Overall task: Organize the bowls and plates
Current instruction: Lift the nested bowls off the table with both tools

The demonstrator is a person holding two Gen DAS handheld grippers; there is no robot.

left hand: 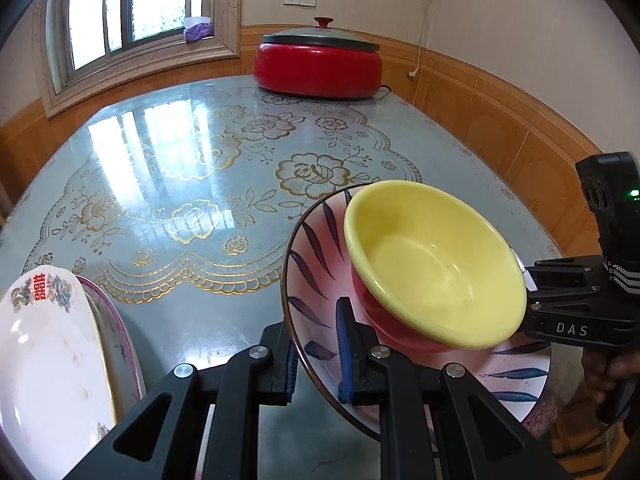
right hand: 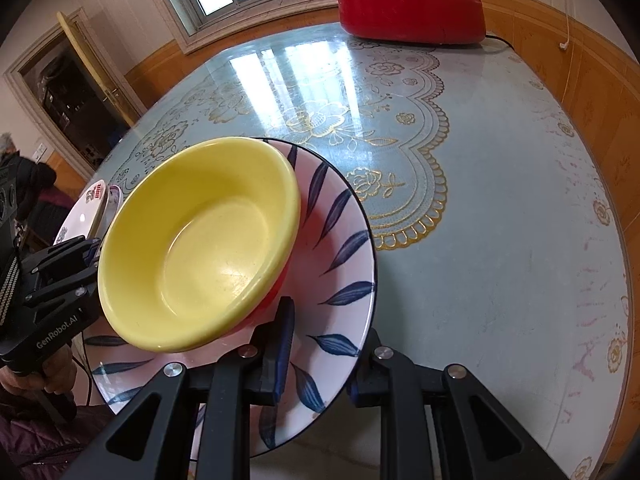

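The fingers of the left gripper are clamped across the near rim of the leaf-patterned plate, one blue pad above and one below, and the right gripper pinches the opposite rim the same way, so the plate hangs between both hands, seemingly clear of the tabletop. A yellow bowl sits tilted on the plate, nested in a red bowl of which only a lower edge shows; the pair leans toward the left gripper's side. To my eye the load matters most: any further tip that way could slide the bowls off. A stack of white plates waits at the tabletop's near left edge, just beside the left gripper, which looks the likely place to set things. Ahead, the floral cloth lies open, with only a red lidded cooker well apart by the wall.
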